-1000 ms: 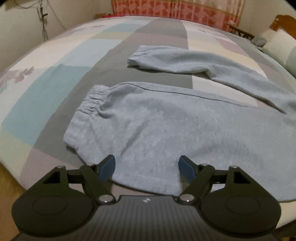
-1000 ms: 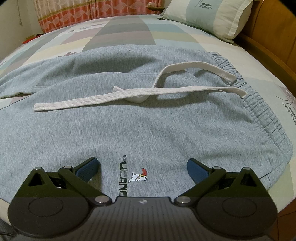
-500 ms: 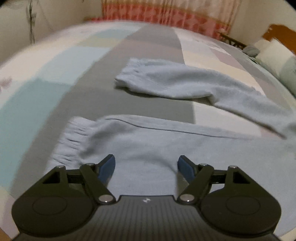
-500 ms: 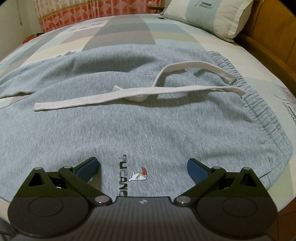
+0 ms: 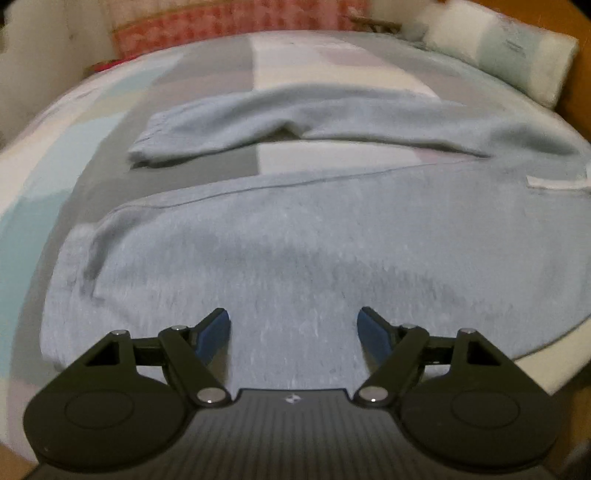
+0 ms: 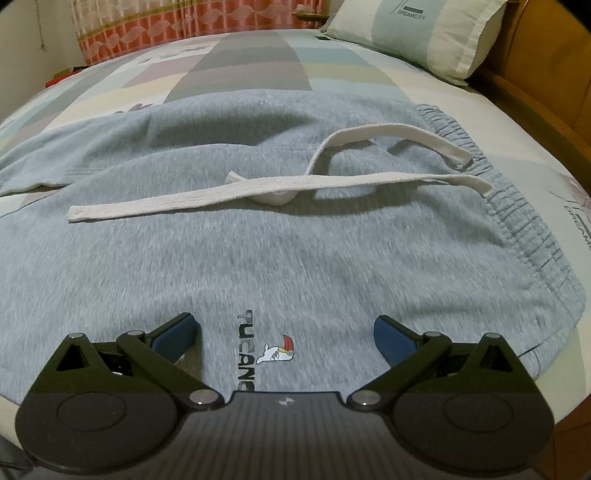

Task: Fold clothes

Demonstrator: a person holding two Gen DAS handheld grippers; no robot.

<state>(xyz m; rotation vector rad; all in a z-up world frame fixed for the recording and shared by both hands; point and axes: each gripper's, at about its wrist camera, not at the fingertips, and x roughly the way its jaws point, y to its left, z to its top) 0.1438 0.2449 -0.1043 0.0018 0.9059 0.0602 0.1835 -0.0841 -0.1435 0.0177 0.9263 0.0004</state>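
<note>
Light grey sweatpants lie spread flat on the bed. In the left wrist view the near leg fills the foreground and the far leg stretches across behind it, cuff to the left. My left gripper hovers open over the near leg, nothing between its fingers. In the right wrist view the waistband runs down the right side, with a white drawstring lying loose across the fabric and a printed logo near the front. My right gripper stands open just above the logo.
A patchwork bedsheet covers the bed. A pillow lies at the back right by a wooden headboard. Red patterned curtains hang behind. The bed's front edge runs just below both grippers.
The left gripper has swung to the right along the near leg, so the cuff has slid left and the pillow has come into view. The right gripper has stayed almost still.
</note>
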